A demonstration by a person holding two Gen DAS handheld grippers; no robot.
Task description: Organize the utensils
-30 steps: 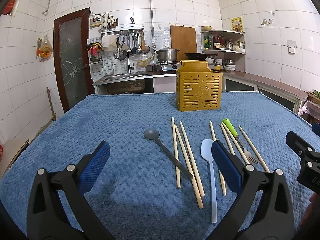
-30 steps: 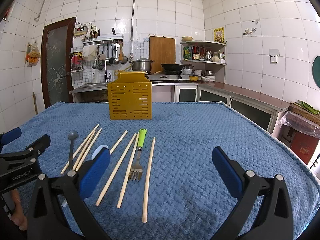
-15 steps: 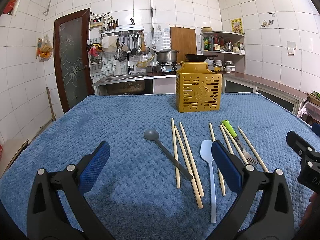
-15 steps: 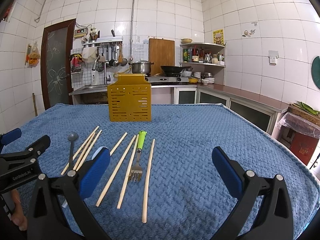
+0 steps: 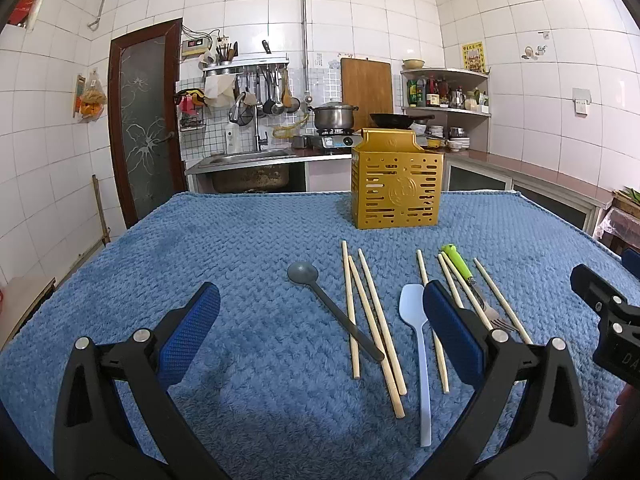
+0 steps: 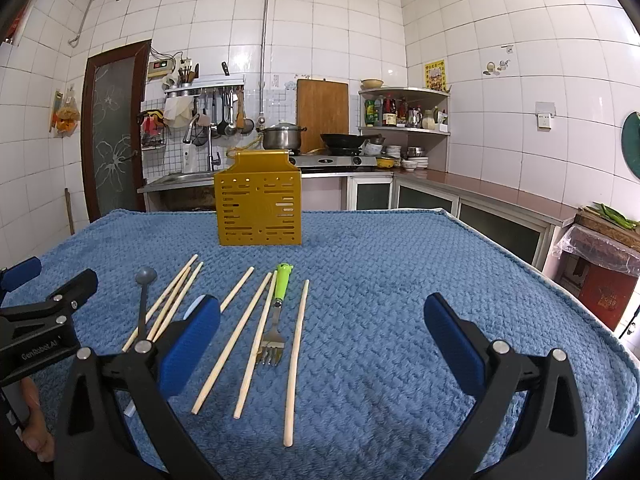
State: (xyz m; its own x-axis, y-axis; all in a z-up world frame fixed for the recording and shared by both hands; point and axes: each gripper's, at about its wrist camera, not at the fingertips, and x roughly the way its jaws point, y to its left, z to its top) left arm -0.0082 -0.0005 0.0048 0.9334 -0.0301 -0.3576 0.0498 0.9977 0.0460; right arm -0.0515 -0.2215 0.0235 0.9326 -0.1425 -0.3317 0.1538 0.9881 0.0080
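**Utensils lie ahead of both tools, long axes pointing to the far holder**

The utensils lie loose in the middle of the tabletop [image 5: 248,240], which is covered with a blue cloth. They run roughly from the near edge toward the far edge, where the yellow holder [image 5: 396,188] stands upright. From left to right we see a grey spoon [image 5: 334,312] crossing some wooden chopsticks [image 5: 370,316], then a white spoon [image 5: 420,352], then more chopsticks and a green-handled fork [image 6: 276,316] with its tines toward us.

Our left tool [image 5: 320,332] is wide open and holds nothing; the grey spoon and the left chopsticks lie in front of it, between its fingers in the view. Our right tool [image 6: 322,340] is also wide open and empty; the fork and the right chopsticks lie ahead of it, toward its left finger.

We judge that no utensil is in the holder yet. Each handle points away from us, so a tool must come down across the axis to close on it.
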